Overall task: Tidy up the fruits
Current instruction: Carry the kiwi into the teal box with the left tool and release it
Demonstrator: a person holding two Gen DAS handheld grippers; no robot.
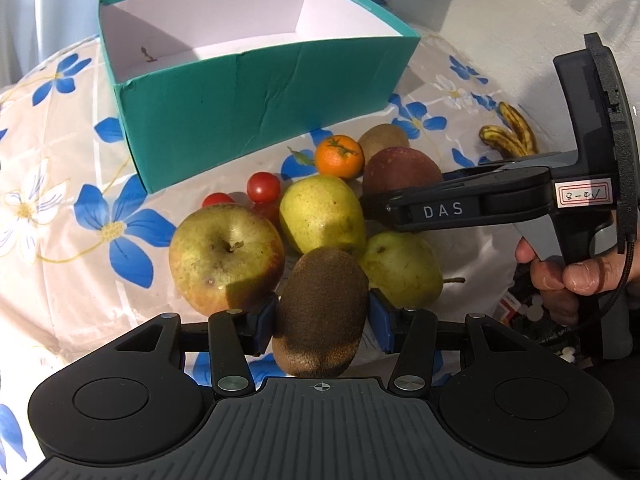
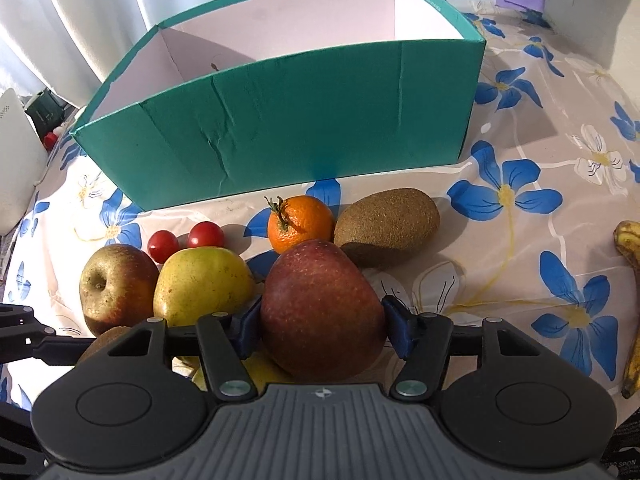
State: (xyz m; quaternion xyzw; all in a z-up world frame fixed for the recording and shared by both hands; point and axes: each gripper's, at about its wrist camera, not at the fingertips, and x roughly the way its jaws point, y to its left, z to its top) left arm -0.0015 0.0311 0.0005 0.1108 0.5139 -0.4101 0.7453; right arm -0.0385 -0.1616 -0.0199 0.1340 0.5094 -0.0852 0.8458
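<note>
Fruits are mostly still piled on the desk in front of the empty teal box [image 2: 280, 120]. Left hand-held gripper [image 1: 322, 320] clamps a kiwi [image 1: 320, 312], right hand-held gripper [image 2: 320, 330] squeezes a red apple [image 2: 320, 308]. Basically everything's left to do.

A floral tablecloth [image 2: 516, 200], blue and white blooms on beige, covers the table. Pale curtains [image 2: 88, 12] hang at 12 o'clock. A white object [image 2: 16, 168] (partly cut off) sits at 9 o'clock, with a dark green item [image 2: 46, 112] just beyond it.
</note>
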